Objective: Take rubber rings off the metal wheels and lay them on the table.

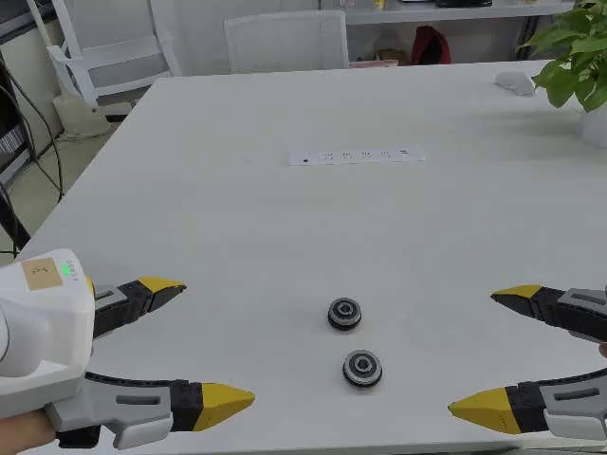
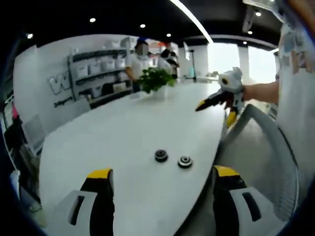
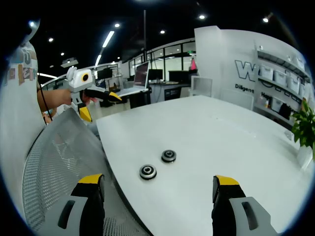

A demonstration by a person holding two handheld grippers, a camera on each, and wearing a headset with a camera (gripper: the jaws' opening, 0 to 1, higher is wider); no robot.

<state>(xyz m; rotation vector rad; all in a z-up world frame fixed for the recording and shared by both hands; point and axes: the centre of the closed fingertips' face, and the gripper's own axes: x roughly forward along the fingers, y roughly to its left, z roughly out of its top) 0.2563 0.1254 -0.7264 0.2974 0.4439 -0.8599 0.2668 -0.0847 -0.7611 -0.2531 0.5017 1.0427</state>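
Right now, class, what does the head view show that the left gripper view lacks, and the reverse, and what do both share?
Head view adds: a white power strip farther back on the table. Left gripper view adds: wall shelves and a person standing by them. Both share: two metal wheels with dark rubber rings on, the plant, and the left gripper and right gripper, both open.

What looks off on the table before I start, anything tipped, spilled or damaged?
Nothing stands out. The far wheel and near wheel lie flat and apart on the table, black rings on. The left gripper and right gripper flank them, both open.
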